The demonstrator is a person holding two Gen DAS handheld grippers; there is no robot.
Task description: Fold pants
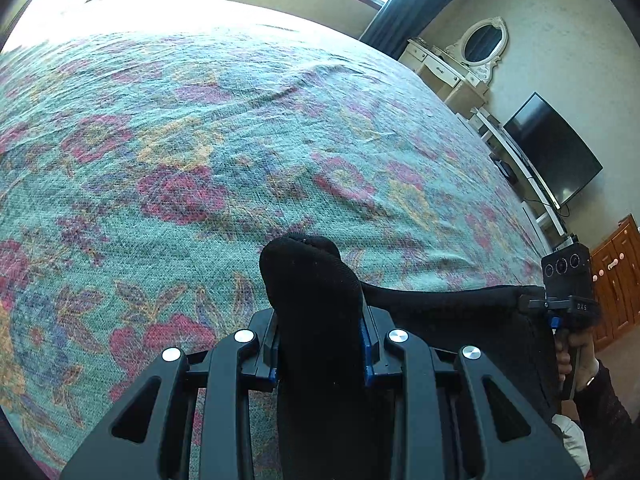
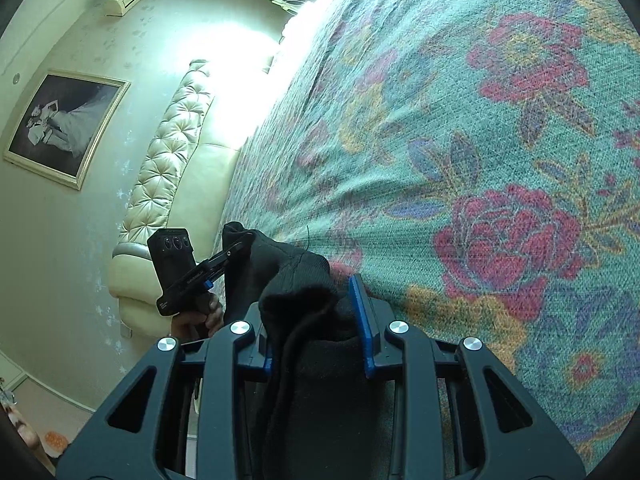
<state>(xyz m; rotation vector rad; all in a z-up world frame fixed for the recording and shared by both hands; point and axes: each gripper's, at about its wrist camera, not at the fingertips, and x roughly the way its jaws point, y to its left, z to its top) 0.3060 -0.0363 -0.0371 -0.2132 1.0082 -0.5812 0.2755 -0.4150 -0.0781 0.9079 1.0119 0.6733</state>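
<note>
The black pants [image 1: 316, 280] are held up off the bed by both grippers. My left gripper [image 1: 320, 344] is shut on a bunched fold of the pants, which bulges out past its blue-padded fingers. The cloth stretches taut to the right, where my right gripper [image 1: 532, 304] pinches its other end. In the right wrist view my right gripper [image 2: 316, 332] is shut on a thick wad of the black pants [image 2: 296, 280]. The left gripper [image 2: 236, 248] shows at the left there, clamping the same cloth edge. Most of the pants hang hidden below the grippers.
The bed [image 1: 200, 140] with a teal floral spread fills both views. A white dresser with an oval mirror [image 1: 484, 44], a TV [image 1: 556, 152] and wooden cabinets [image 1: 616, 280] stand beyond the bed's right edge. A tufted cream headboard [image 2: 172, 152] and a framed picture [image 2: 64, 124] are at the left.
</note>
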